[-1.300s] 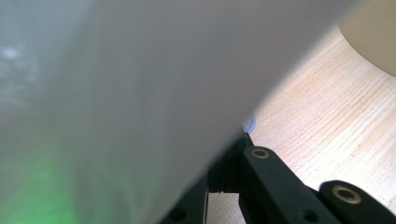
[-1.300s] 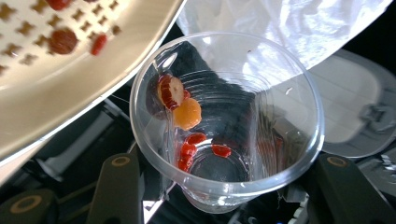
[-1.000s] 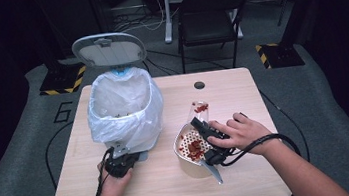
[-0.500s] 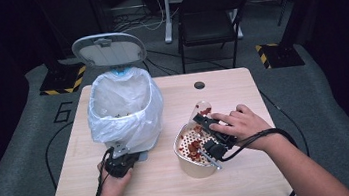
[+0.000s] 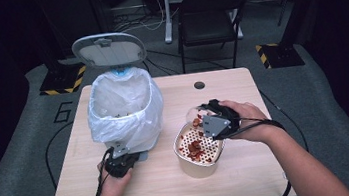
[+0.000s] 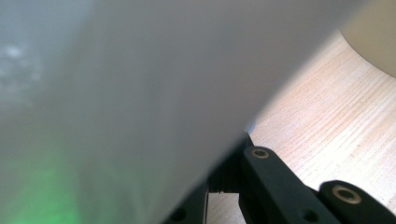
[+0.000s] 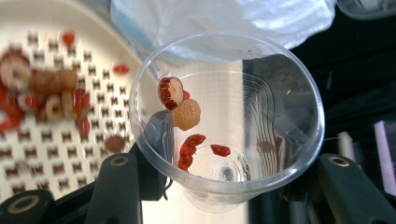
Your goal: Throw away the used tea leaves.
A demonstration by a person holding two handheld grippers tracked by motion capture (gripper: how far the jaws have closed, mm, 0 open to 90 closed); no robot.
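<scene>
My right gripper (image 5: 204, 119) is shut on a clear plastic cup (image 5: 192, 115), held tilted just above a cream bowl (image 5: 186, 157) with a perforated insert. Red and brown dried fruit pieces (image 5: 195, 148) lie on that insert. In the right gripper view the cup (image 7: 280, 116) sits between my jaws (image 7: 229, 186), mouth toward the camera, with a few fruit pieces (image 7: 180, 105) clinging inside and the insert (image 7: 56, 135) at the left. My left gripper (image 5: 123, 159) rests shut at the foot of a bin (image 5: 123, 109) lined with a white bag; its jaws (image 6: 219, 196) lie under the blurred bag.
The bin's grey lid (image 5: 108, 49) stands open behind it. The wooden table (image 5: 271, 166) has a round cable hole (image 5: 199, 85) at the back. A black chair (image 5: 207, 13) stands beyond the table. Cables trail from both grippers off the table's front edge.
My right gripper has risen with the cup, from low beside the bowl to above its far rim. The left gripper and the bin have stayed put.
</scene>
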